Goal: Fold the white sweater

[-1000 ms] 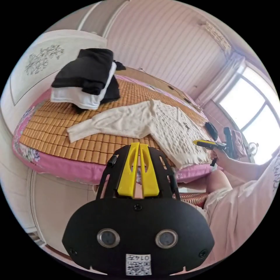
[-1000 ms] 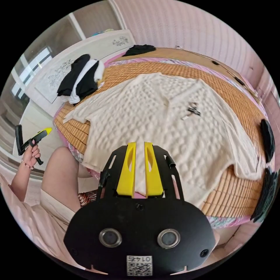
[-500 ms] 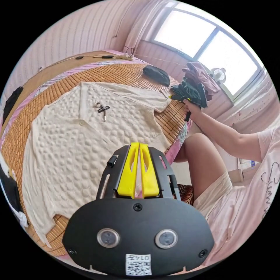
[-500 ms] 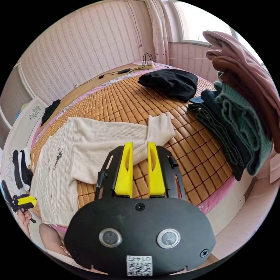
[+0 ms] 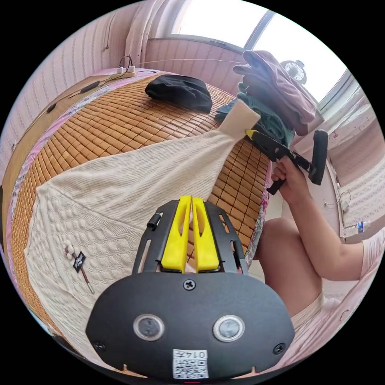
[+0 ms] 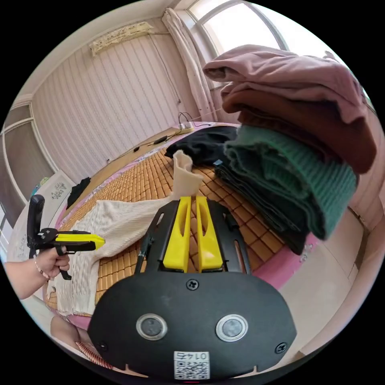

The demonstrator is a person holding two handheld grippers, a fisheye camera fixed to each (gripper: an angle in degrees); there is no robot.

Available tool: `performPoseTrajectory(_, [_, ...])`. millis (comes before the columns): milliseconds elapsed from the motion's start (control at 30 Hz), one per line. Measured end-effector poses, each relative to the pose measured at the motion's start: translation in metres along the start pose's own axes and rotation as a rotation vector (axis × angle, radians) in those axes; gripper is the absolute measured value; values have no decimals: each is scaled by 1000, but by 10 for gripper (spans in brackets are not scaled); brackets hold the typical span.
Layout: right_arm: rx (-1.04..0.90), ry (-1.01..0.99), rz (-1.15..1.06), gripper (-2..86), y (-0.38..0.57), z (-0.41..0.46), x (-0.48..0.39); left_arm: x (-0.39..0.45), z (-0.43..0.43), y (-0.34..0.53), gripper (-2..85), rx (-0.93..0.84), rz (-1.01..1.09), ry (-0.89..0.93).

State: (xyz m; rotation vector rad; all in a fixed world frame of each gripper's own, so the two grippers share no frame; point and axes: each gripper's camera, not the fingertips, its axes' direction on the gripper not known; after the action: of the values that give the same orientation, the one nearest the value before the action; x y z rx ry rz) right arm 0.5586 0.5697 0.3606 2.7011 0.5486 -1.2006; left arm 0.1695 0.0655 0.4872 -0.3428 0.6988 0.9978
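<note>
Cream knit sweater (image 5: 116, 192), sleeve lifted

- sweater (image 5: 120, 188): cream white, bubble-knit body, ribbed sleeve
- mat (image 5: 120, 116): orange-brown tiles
- bed edge (image 6: 280, 268): pink
- stack (image 6: 288, 132): mauve, brown, green (dark layers beneath)
- grippers (image 5: 191, 236) (image 6: 191, 236): yellow jaws, black bodies
- walls (image 6: 100, 100): pink stripes

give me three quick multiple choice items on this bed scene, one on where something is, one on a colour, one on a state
1. Where is the black garment?
A. on the mat beyond the white sweater
B. on the floor
C. on the stack

2. What colour is the top piece of the folded stack?
A. yellow
B. dusty pink
C. white

3. How is the sweater's cuff?
A. flat on the mat
B. tucked under the body
C. lifted by the right gripper

Key: 1 A, it lies on the mat past the sleeve. 2 B, pink tops the pile. 3 C, the cuff stands above the closed fingers.
</note>
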Motion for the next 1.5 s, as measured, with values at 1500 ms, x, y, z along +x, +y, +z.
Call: performPoseTrajectory(1500, [-304, 84, -146, -4, -95, 64, 108, 130, 294, -214, -10, -177, 331, -95])
